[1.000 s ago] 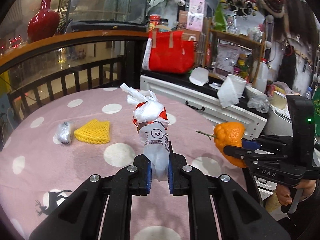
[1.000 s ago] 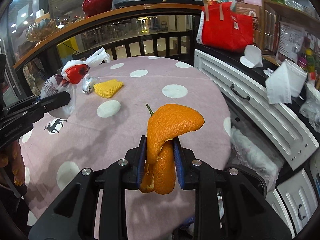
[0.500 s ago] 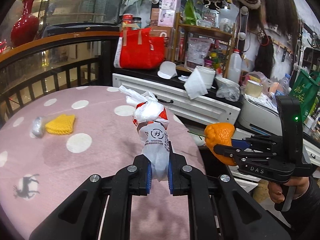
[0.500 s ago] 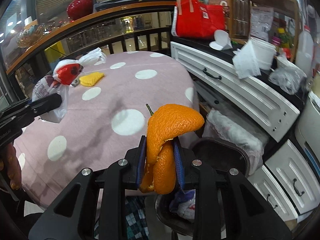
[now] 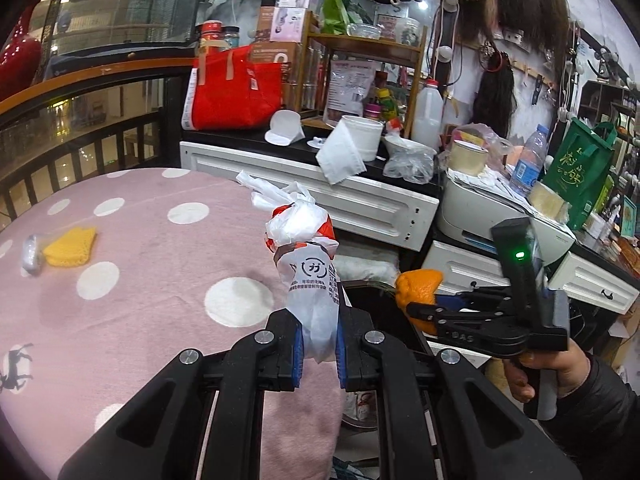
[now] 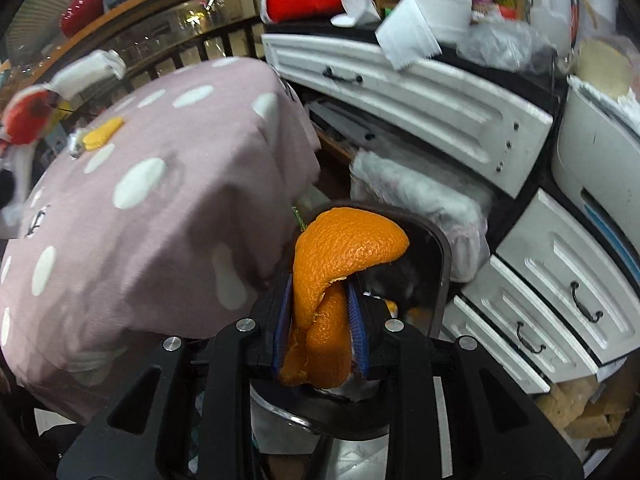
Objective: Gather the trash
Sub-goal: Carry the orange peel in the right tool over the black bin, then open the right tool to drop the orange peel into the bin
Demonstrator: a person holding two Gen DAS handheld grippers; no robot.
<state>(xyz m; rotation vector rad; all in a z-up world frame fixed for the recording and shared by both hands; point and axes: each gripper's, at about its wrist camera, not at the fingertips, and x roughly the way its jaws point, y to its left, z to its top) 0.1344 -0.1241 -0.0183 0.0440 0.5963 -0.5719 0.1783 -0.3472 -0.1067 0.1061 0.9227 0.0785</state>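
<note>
Both hand-held grippers clamped: left (image 5: 318, 344) on tied bag (image 5: 306, 256), right (image 6: 319, 332) on orange peel (image 6: 340, 256) over bin rim (image 6: 442, 264).

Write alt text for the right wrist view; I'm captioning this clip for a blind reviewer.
The right claw, shut on a curled orange peel, points down at a dark trash bin beside a round table in a pink polka-dot cloth. White drawers fill the right; a yellow foam net lies on the table's far side.
</note>
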